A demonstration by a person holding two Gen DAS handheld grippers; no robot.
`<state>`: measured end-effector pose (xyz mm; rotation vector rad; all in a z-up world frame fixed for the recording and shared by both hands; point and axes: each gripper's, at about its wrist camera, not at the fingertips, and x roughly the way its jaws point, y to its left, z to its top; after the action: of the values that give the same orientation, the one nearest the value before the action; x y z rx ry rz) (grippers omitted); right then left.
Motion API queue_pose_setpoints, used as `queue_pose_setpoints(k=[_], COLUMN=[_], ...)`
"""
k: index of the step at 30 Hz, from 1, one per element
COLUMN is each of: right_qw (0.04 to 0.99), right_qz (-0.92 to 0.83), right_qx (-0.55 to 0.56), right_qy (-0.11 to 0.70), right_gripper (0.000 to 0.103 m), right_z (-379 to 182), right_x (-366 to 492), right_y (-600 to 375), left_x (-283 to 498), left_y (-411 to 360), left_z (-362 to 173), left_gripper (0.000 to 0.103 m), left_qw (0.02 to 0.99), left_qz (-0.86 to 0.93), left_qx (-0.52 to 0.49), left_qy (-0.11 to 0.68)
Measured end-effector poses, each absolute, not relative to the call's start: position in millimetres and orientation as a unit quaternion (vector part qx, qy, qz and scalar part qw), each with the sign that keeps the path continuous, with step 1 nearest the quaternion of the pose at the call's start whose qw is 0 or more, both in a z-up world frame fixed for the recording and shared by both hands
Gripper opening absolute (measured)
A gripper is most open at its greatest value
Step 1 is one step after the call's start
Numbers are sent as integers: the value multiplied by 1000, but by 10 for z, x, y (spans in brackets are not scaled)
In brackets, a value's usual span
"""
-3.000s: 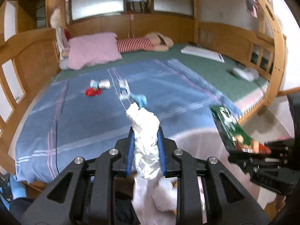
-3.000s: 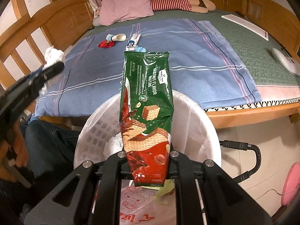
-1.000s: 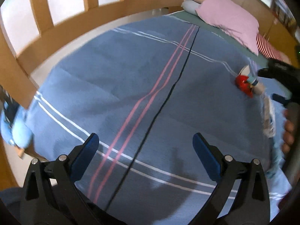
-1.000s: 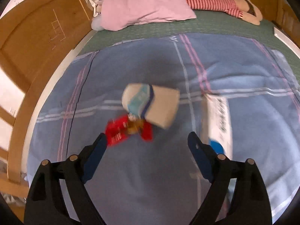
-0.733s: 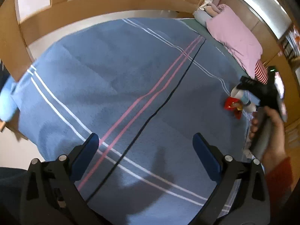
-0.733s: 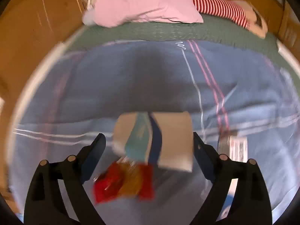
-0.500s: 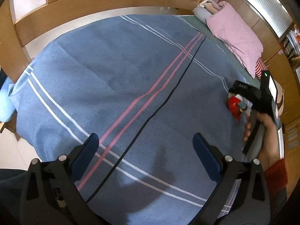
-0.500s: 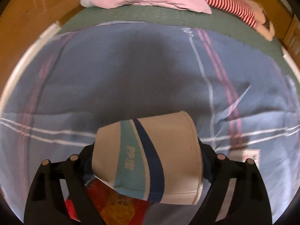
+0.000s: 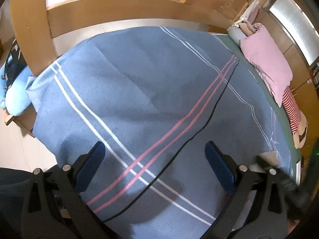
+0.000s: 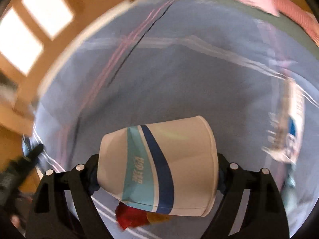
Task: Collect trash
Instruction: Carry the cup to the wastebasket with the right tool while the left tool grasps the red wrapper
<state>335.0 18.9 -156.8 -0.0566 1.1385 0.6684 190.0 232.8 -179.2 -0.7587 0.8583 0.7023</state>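
Observation:
A white paper cup [image 10: 179,149] with teal and dark blue bands lies sideways between the pads of my right gripper [image 10: 158,167], which is shut on its two ends. Under the cup shows a red and orange wrapper [image 10: 135,217]; whether it hangs from the cup or lies on the blanket is unclear. A flat white and blue wrapper [image 10: 289,135] lies blurred on the blanket to the right. My left gripper [image 9: 154,147] stands open over the blue striped blanket [image 9: 139,79] with nothing between its fingers.
A wooden bed frame [image 9: 119,6] runs round the blanket's far side. A pink pillow [image 9: 267,59] and a striped doll [image 9: 291,107] lie at the right. A light blue cushion [image 9: 16,99] sits beyond the bed's left corner. The right wrist view is smeared by motion.
My right gripper came up to the cup, took it between its pads and is swinging with it. The left gripper rolled and shifted over the blanket; the other hand slid to that view's lower right edge.

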Motion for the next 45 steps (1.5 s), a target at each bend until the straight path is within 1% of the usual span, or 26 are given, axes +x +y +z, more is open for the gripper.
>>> queue_pose_setpoints(k=[2, 6, 10, 13, 14, 15, 16, 17, 18, 19, 20, 22, 23, 24, 28, 31, 35, 39, 43, 45], right_qw=[812, 832, 839, 843, 845, 850, 856, 858, 859, 859, 858, 856, 855, 855, 857, 863, 879, 892, 898, 900], right_qz=[290, 258, 235, 213, 210, 201, 192, 190, 188, 188, 188, 186, 181, 178, 169, 165, 158, 160, 163, 162], right_qx=[2, 54, 72, 90, 90, 87, 85, 86, 91, 98, 101, 105, 101, 98, 75, 71, 59, 57, 61, 54], right_qy=[506, 488, 486, 485, 484, 479, 472, 470, 467, 466, 467, 470, 476, 478, 480, 473, 445, 419, 405, 400], right_gripper=[84, 84, 84, 84, 84, 84, 84, 84, 84, 84, 84, 84, 84, 84, 84, 84, 84, 84, 84, 84], right_z=[-1362, -1033, -880, -825, -781, -773, -776, -825, -847, -899, -979, -1045, -1091, -1102, -1146, -1138, -1007, -930, -769, -713], right_x=[3367, 3327, 3245, 2905, 2801, 2670, 2552, 2510, 2383, 2267, 2195, 2066, 1972, 1916, 1738, 1632, 1437, 1231, 979, 872], right_y=[-54, -583, -1092, -1472, -1508, -1577, -1636, -1659, -1673, -1673, -1704, -1747, -1749, -1749, -1693, -1691, -1757, -1870, -2060, -2135], left_x=[2003, 2372, 2720, 2952, 3012, 3049, 3073, 3053, 3037, 3007, 2973, 2903, 2860, 2812, 2616, 2484, 2186, 1808, 1408, 1335], left_y=[2231, 1795, 1111, 727, 635, 593, 584, 621, 652, 690, 727, 786, 824, 861, 1044, 1018, 939, 815, 719, 637], left_z=[-1822, -1812, -1772, -1942, -2049, -2122, -2191, -2183, -2165, -2154, -2147, -2116, -2095, -2077, -2001, -1933, -1632, -1295, -939, -820], left_gripper=[100, 100, 100, 99, 93, 80, 77, 75, 67, 65, 58, 52, 43, 38, 35, 33, 33, 33, 32, 32], left_qw=[798, 837, 873, 864, 853, 844, 836, 841, 843, 845, 846, 850, 851, 851, 850, 857, 888, 910, 919, 921], left_qz=[283, 178, 87, 48, 53, 63, 67, 60, 56, 51, 51, 47, 48, 50, 50, 48, 63, 43, -34, -64], left_qx=[-338, -257, -125, -47, -18, 2, 11, -5, -16, -29, -33, -42, -48, -54, -105, -101, -62, -61, -124, -134], left_qy=[412, 449, 463, 499, 519, 533, 544, 538, 534, 532, 530, 523, 521, 520, 514, 502, 452, 407, 374, 361])
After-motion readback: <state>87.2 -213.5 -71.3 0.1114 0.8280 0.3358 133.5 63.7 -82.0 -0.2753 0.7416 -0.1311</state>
